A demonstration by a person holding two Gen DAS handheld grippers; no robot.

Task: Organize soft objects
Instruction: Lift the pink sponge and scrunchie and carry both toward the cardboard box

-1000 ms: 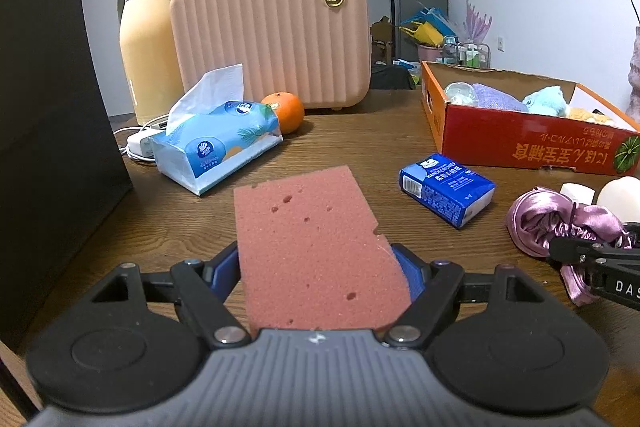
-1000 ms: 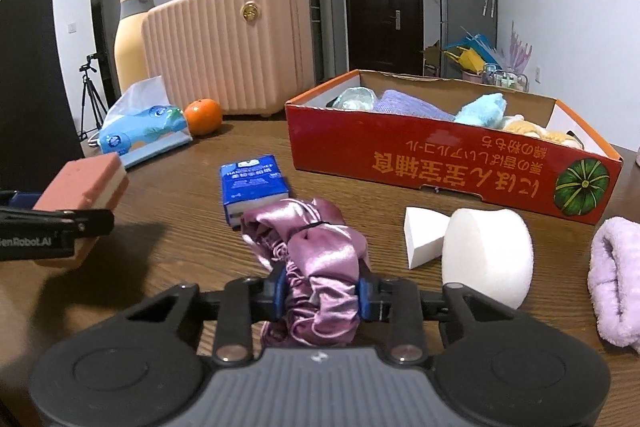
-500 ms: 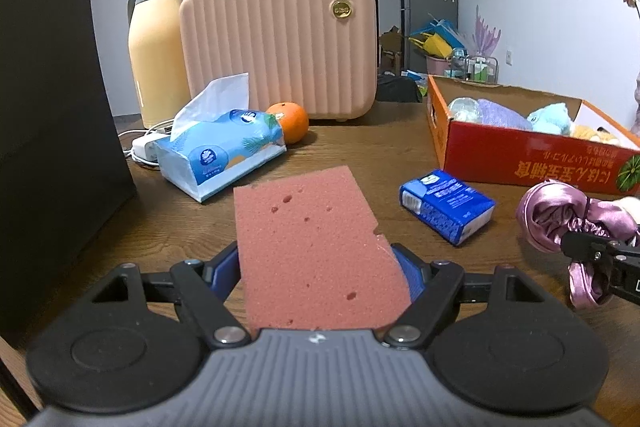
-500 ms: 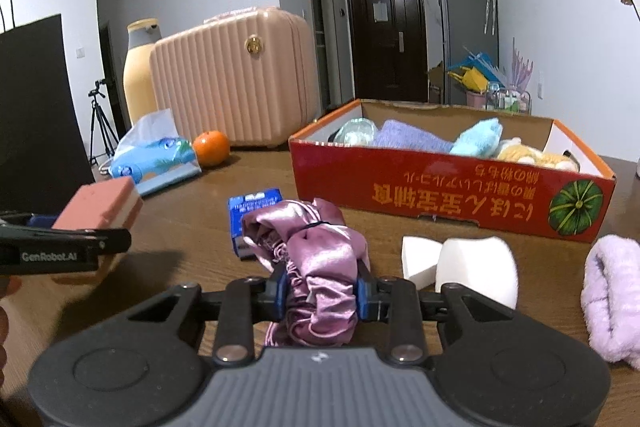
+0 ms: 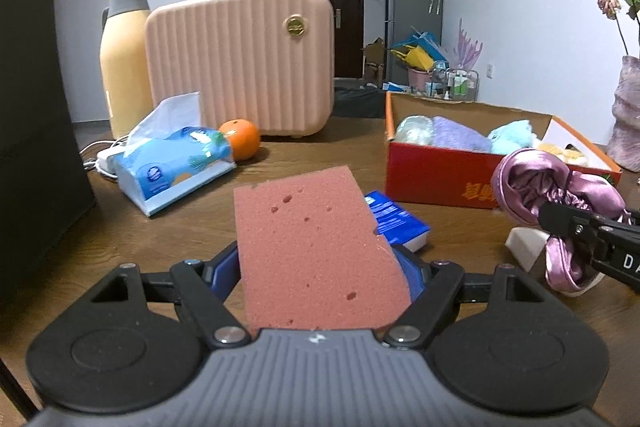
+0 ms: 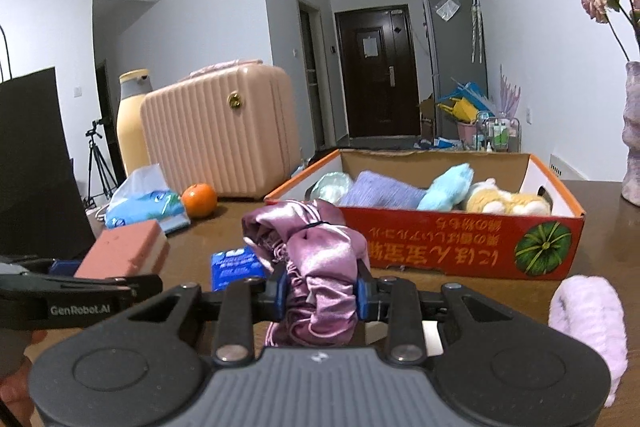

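Observation:
My left gripper (image 5: 320,267) is shut on a pink sponge (image 5: 312,251) and holds it above the wooden table; the sponge also shows in the right wrist view (image 6: 124,251). My right gripper (image 6: 320,293) is shut on a purple satin scrunchie (image 6: 316,259), lifted off the table; it shows at the right of the left wrist view (image 5: 560,195). A red cardboard box (image 6: 460,247) ahead holds several soft toys and cloths. A fluffy lilac item (image 6: 588,323) lies at the right.
A blue tissue pack (image 5: 396,219) lies under the sponge's far edge. A tissue box (image 5: 176,163), an orange (image 5: 240,139), a pink suitcase (image 5: 240,59) and a yellow flask (image 5: 122,59) stand at the back left. A black bag (image 5: 32,131) is at the left. White sponges (image 5: 524,247) lie under the scrunchie.
Both grippers have risen with their loads. The scrunchie has lifted off the table and now sits level with the box's rim. The box looks nearer.

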